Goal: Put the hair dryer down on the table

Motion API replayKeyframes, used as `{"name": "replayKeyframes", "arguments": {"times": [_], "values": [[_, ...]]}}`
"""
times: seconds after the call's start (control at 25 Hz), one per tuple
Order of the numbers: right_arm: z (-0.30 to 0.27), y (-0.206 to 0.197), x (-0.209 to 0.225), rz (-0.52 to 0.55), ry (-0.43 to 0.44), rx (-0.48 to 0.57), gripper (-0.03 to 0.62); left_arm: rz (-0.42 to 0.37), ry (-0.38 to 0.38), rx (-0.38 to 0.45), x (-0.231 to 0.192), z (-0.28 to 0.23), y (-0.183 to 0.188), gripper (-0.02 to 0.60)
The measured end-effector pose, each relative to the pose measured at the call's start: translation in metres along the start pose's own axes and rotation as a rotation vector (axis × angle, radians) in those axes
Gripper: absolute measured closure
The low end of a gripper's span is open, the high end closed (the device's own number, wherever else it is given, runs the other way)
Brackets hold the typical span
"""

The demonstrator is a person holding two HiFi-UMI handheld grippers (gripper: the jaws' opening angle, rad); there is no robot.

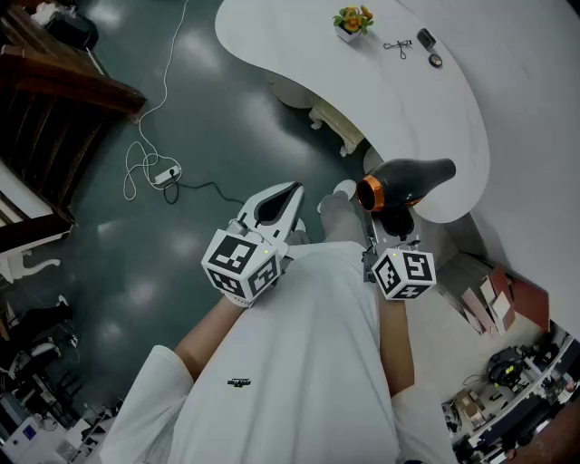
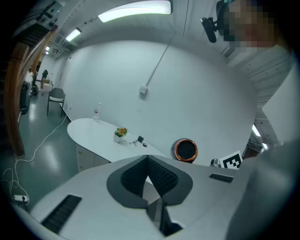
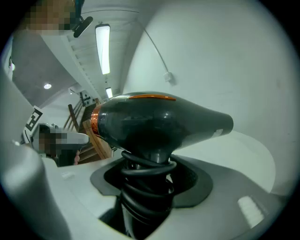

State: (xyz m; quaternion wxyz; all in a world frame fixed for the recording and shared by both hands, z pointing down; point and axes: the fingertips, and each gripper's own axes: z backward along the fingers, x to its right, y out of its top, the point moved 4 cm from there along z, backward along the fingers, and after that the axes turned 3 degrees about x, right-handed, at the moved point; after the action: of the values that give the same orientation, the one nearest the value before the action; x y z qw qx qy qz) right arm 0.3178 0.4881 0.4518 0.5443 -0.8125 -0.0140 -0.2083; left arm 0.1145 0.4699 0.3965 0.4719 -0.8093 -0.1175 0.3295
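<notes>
The white tabletop (image 1: 435, 109) is spread ahead of both claws, and its rounded near end is seen just beyond the right claw (image 3: 149, 180). The dryer (image 1: 403, 184) is carried in the air at that near end and has not yet been set down. Its handle, with the cord (image 3: 147, 165) wound round it, is clamped between the right claw's jaws. The body is thereby borne above the claw, with the nozzle pointed out over the tabletop and the copper-ringed rear turned towards the left claw (image 1: 276, 207). This grip on the handle is judged to steady the bulky body and to let it be lowered onto the surface. The left claw is held beside the right one over the floor, jaws together and empty, clear of the work. Far ahead of both claws a flower pot (image 1: 352, 20) and scissors (image 1: 397, 45) are seen, well apart from the likely landing spot.
</notes>
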Motion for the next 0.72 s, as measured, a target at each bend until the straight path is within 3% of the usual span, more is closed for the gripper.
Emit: {"name": "replayKeyframes", "arguments": {"times": [0.28,0.44,0.72], "values": [[0.012,0.010,-0.059,0.026,0.139,-0.015,0.319,0.038,0.123,0.074,-0.025,0.065,0.003,0.574],[-0.002,0.033,-0.064,0.038,0.188,-0.008,0.319,0.076,0.200,0.134,-0.029,0.075,0.012,0.574],[-0.023,0.070,-0.068,0.030,0.286,0.034,0.319,0.077,0.272,0.175,-0.031,0.075,0.028,0.574]]}}
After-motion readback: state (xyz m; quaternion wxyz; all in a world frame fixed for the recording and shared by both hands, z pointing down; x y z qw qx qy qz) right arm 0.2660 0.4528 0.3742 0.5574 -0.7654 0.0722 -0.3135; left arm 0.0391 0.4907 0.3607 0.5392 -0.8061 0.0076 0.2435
